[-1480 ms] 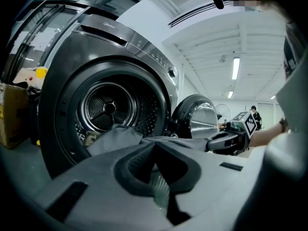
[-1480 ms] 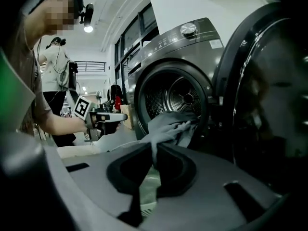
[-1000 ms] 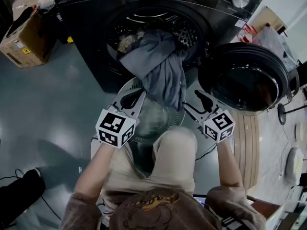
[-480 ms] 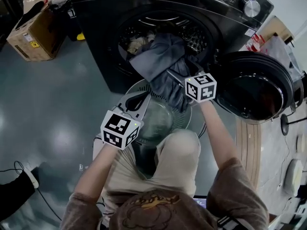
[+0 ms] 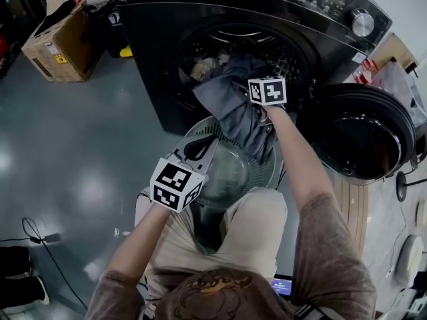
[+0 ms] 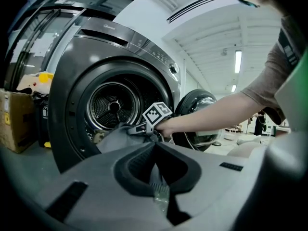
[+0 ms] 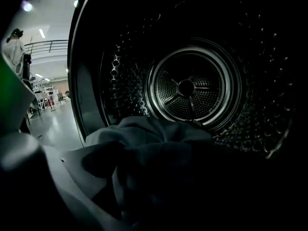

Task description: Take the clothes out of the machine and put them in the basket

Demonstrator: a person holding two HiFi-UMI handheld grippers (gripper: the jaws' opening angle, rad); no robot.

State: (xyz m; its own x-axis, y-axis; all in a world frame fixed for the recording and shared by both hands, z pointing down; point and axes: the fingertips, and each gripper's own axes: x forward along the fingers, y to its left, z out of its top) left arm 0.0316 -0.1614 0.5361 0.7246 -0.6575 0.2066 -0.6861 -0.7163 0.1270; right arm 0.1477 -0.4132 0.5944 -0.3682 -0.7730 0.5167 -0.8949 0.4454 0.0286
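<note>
A grey garment (image 5: 233, 109) hangs out of the dark washing machine (image 5: 160, 52) into the round mesh basket (image 5: 208, 121) below its mouth. More clothes (image 5: 203, 64) lie inside the drum (image 7: 187, 88). My right gripper (image 5: 241, 79) reaches into the drum mouth over the garment's top. Its jaws have just been opening and stand open, with the bunched grey garment (image 7: 154, 134) between them. My left gripper (image 5: 199, 145) rests at the basket's near left rim, tips together. In the left gripper view the right gripper (image 6: 132, 128) sits on the grey garment (image 6: 113, 141).
The machine's round door (image 5: 363, 129) hangs open at the right. A cardboard box (image 5: 60, 42) stands on the floor to the left, and a cable (image 5: 40, 235) lies nearer. The person's knees press against the basket from the front.
My right gripper has travelled from beside the basket up into the drum mouth onto the grey garment. The left gripper has stayed at the basket's rim.
</note>
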